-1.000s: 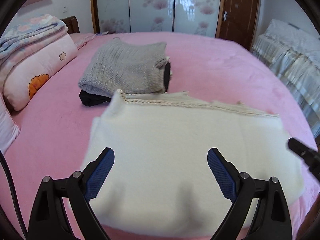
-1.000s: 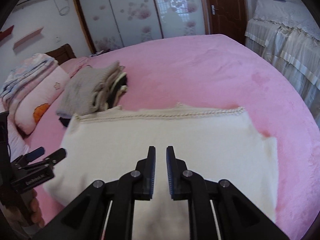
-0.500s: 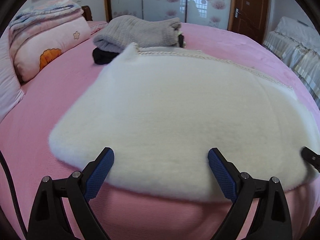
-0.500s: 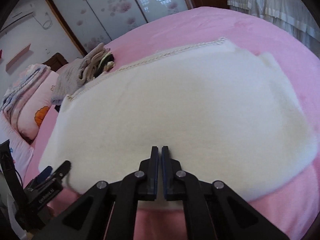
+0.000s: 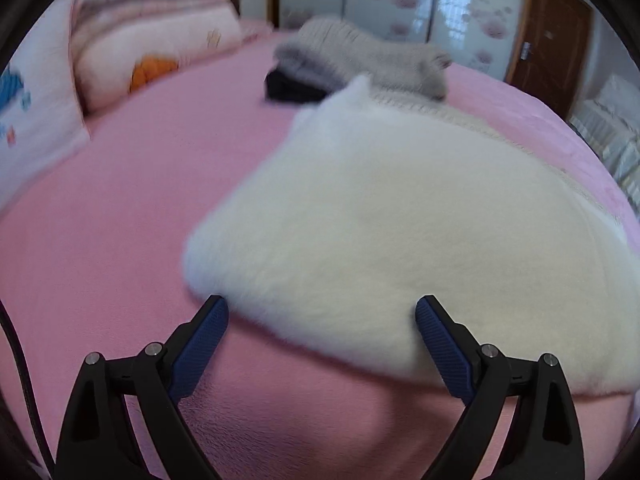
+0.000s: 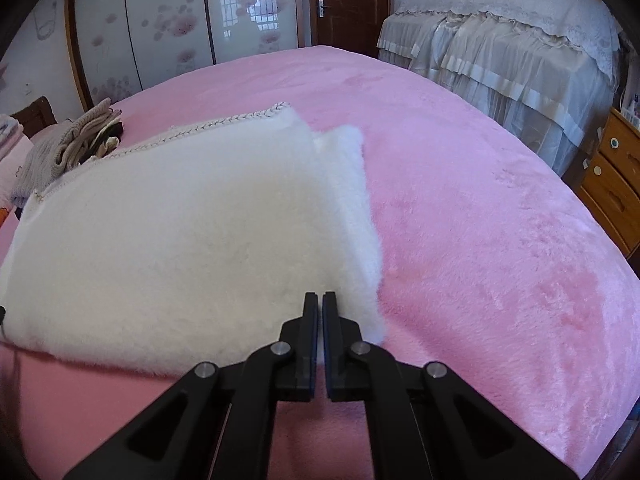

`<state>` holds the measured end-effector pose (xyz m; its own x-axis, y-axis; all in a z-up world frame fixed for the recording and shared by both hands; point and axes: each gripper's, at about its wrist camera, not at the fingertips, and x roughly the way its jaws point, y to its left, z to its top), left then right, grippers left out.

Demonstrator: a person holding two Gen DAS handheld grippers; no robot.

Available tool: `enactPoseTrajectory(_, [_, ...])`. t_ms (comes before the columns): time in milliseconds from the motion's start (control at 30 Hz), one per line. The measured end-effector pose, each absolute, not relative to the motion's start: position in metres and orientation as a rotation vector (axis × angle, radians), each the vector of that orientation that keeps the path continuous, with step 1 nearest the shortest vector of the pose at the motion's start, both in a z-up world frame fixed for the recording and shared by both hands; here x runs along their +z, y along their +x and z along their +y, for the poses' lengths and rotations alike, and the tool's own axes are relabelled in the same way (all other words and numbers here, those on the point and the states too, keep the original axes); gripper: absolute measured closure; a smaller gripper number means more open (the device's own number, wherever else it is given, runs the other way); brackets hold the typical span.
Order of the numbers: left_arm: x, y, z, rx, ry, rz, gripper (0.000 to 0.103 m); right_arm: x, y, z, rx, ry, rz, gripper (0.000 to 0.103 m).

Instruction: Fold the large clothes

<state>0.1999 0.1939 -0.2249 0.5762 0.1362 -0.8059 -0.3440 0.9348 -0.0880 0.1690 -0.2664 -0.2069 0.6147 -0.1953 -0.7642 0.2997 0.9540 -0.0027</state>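
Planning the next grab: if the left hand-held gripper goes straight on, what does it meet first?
Most likely the near edge of the fluffy white folded garment, which lies between the open left hand-held gripper's fingertips; depth is uncertain.

The left wrist view is motion-blurred, so the fluffy white folded garment (image 5: 400,248) shows no clear edge, the folded grey knit sweater (image 5: 360,60) beyond it and the black item (image 5: 288,87) under that sweater stay indistinct, and the garment's right end is cut off.

Soft even daylight, left wrist view motion-blurred, right wrist view sharp, fisheye bending, dark corners
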Motion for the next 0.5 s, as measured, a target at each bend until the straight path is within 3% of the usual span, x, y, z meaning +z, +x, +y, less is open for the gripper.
enactPoseTrajectory(100, [-0.235,0.196,0.217,0.242,-0.384,0.914,0.005,-0.21,0.169,-0.266,-0.293,0.144,0.866,0.102])
enactPoseTrajectory(500, [-0.235,0.199,0.21,0.263,-0.344,0.918,0.003,-0.211,0.167,-0.267,-0.31,0.155,0.875,0.102])
